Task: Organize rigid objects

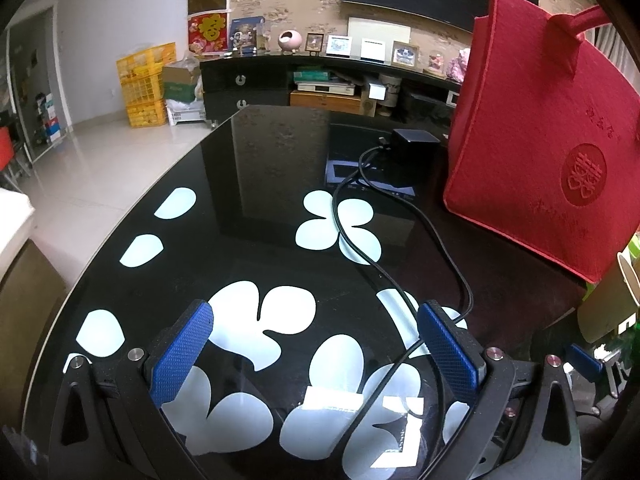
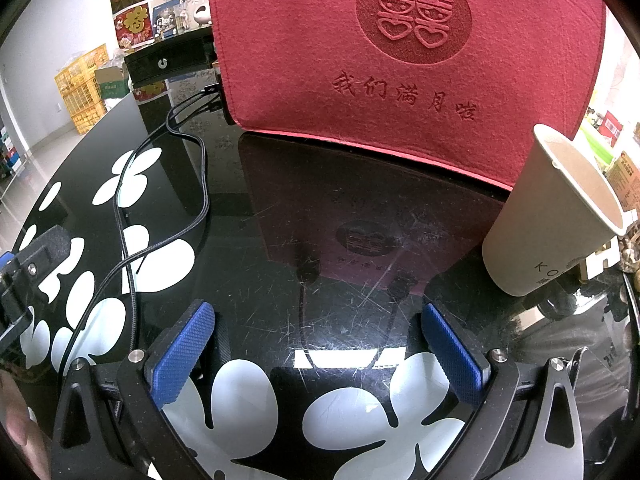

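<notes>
Paper cup [image 2: 556, 216] stands upright at right of right-wrist frame, on black glass surface [image 2: 340, 240], just beside red felt bag [image 2: 400, 60]; whether they touch is unclear. Cup lies ahead-right of right hand-held gripper [image 2: 320, 344], long axis vertical, mouth up. Right hand-held gripper nearer; likely picker. Left hand-held gripper [image 1: 316, 344] over flower-patterned glass, black cables [image 1: 400, 280] running between its fingers. Both spread wide, holding nothing.

The red felt bag [image 2: 400, 60] bears an embossed circular 囍 emblem above the line 我们满月啦. The paper cup [image 2: 552, 216] shows the letters "KO" near its base; further print is illegible.
</notes>
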`<action>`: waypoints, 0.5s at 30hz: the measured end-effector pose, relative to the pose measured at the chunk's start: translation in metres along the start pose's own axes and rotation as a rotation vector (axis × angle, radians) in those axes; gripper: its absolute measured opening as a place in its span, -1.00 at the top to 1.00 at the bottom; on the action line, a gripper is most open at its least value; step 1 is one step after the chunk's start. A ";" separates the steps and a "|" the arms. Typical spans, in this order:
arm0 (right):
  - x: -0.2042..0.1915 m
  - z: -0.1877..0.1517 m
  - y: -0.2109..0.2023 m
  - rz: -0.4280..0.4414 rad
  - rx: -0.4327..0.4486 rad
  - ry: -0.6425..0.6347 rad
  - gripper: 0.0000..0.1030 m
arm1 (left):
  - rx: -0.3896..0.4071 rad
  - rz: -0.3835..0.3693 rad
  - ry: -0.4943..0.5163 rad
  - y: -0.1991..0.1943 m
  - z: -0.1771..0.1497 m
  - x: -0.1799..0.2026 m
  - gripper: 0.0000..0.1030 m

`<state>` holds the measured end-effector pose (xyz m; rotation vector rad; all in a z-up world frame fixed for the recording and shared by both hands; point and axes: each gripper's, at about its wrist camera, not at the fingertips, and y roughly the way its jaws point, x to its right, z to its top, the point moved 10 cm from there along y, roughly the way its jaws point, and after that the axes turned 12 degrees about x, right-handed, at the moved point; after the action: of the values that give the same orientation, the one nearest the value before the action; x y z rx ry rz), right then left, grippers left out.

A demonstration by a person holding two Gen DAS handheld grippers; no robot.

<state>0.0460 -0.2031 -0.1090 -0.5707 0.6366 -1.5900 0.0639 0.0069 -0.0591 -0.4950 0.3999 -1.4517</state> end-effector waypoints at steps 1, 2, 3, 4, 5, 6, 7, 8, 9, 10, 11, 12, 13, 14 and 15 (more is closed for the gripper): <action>0.000 0.000 0.000 0.000 0.000 0.000 -1.00 | 0.008 0.005 0.006 -0.004 0.003 0.001 -1.00; 0.000 0.000 0.000 0.000 0.000 0.000 -1.00 | 0.020 0.010 0.013 -0.008 0.006 0.001 -1.00; 0.000 0.000 0.000 0.000 0.000 0.000 -1.00 | 0.035 0.017 0.019 -0.014 0.011 0.001 -1.00; 0.000 0.000 0.000 0.000 0.000 0.000 -1.00 | 0.055 0.022 0.017 -0.023 0.020 0.001 -1.00; 0.000 0.000 0.000 0.000 0.000 0.000 -1.00 | 0.067 0.023 0.011 -0.028 0.026 0.000 -1.00; -0.001 0.001 0.000 0.000 0.001 -0.005 -1.00 | 0.094 0.028 -0.002 -0.038 0.038 -0.001 -1.00; -0.002 0.002 0.002 0.007 0.001 -0.008 -1.00 | 0.112 0.033 -0.009 -0.046 0.047 -0.001 -1.00; -0.002 0.003 0.003 0.007 0.001 -0.009 -1.00 | 0.138 0.043 -0.015 -0.058 0.060 -0.001 -1.00; -0.004 0.004 0.004 0.009 0.000 -0.011 -1.00 | 0.163 0.050 -0.017 -0.069 0.072 0.000 -1.00; -0.004 0.004 0.004 0.016 -0.010 -0.015 -1.00 | 0.187 0.057 -0.016 -0.080 0.084 0.001 -1.00; -0.004 0.002 0.001 0.032 -0.031 -0.011 -1.00 | 0.212 0.064 -0.011 -0.091 0.096 0.003 -1.00; -0.001 0.003 -0.004 0.047 -0.029 0.003 -0.99 | 0.252 0.075 -0.002 -0.109 0.113 0.006 -1.00; 0.003 0.005 -0.011 0.056 -0.015 0.017 -0.98 | 0.277 0.078 0.003 -0.120 0.125 0.007 -1.00; 0.009 0.012 -0.027 0.061 0.016 0.020 -0.98 | 0.305 0.077 0.007 -0.134 0.136 0.011 -1.00; 0.013 0.020 -0.045 0.072 0.059 0.013 -0.98 | 0.331 0.072 0.010 -0.148 0.146 0.015 -1.00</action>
<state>0.0264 -0.2138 -0.0635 -0.4886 0.6114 -1.5409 0.0206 -0.0043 0.1444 -0.2051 0.1781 -1.4163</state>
